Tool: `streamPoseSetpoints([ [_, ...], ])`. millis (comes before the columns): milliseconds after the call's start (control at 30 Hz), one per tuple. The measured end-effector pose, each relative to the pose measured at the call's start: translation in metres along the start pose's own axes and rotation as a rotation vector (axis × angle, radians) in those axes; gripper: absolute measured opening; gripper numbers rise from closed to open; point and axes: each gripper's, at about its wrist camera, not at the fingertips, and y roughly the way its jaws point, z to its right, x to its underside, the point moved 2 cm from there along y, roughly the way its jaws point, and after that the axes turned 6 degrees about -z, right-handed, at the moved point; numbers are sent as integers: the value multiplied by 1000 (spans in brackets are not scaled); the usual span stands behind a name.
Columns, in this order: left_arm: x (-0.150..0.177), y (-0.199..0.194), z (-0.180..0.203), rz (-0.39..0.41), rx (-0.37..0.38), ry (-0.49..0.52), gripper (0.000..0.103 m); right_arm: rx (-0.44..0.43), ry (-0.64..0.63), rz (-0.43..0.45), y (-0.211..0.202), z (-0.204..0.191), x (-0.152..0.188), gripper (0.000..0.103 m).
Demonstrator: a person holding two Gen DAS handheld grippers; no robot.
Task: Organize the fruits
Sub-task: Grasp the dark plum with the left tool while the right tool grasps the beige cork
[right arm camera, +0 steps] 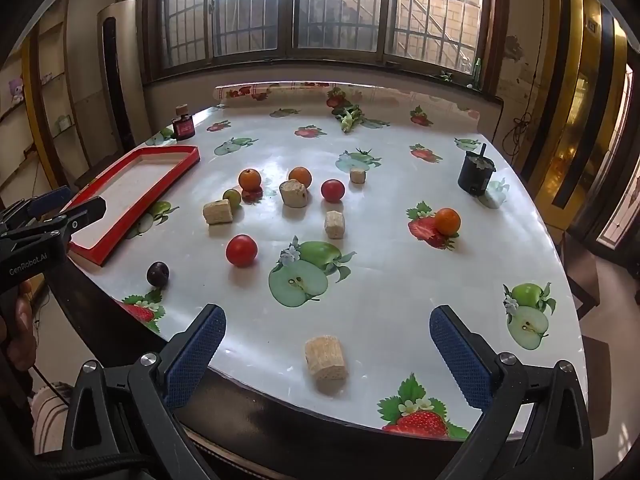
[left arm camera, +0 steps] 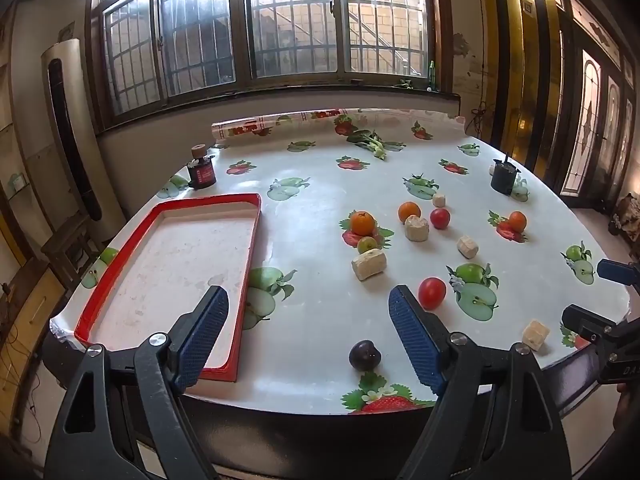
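Observation:
A red-rimmed tray (left arm camera: 248,240) with nothing in it lies at the table's left; it also shows in the right wrist view (right arm camera: 160,184). Loose fruit lies on the table: a dark plum (left arm camera: 364,355) (right arm camera: 157,274), two red tomatoes (left arm camera: 432,293) (left arm camera: 440,218), three oranges (left arm camera: 362,223) (left arm camera: 409,212) (left arm camera: 517,221) and a small green fruit (left arm camera: 367,245). My left gripper (left arm camera: 308,312) is open and empty above the front edge, the plum just ahead of its right finger. My right gripper (right arm camera: 328,332) is open and empty, a beige block (right arm camera: 326,358) between its fingers' line.
Several beige blocks (left arm camera: 370,265) lie among the fruit. A dark red jar (left arm camera: 201,172) stands behind the tray, a black cup (left arm camera: 505,176) at the right, green leaves (left arm camera: 370,142) at the back. The table's front edge is close below both grippers.

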Motion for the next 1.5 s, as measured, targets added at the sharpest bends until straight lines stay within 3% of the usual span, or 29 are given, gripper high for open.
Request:
streamPoseSetpoints([
  [833, 19, 19, 5, -68, 73, 19, 83, 11, 31, 12, 3, 11, 10, 103],
  [1067, 26, 39, 13, -130, 81, 43, 83, 11, 28, -38, 12, 13, 14, 103],
  [1367, 34, 76, 18, -239, 111, 56, 83, -118, 74, -110, 40, 21, 22, 101],
  [1500, 34, 91, 21, -286, 138, 63, 64, -116, 69, -164, 59, 19, 20, 90],
])
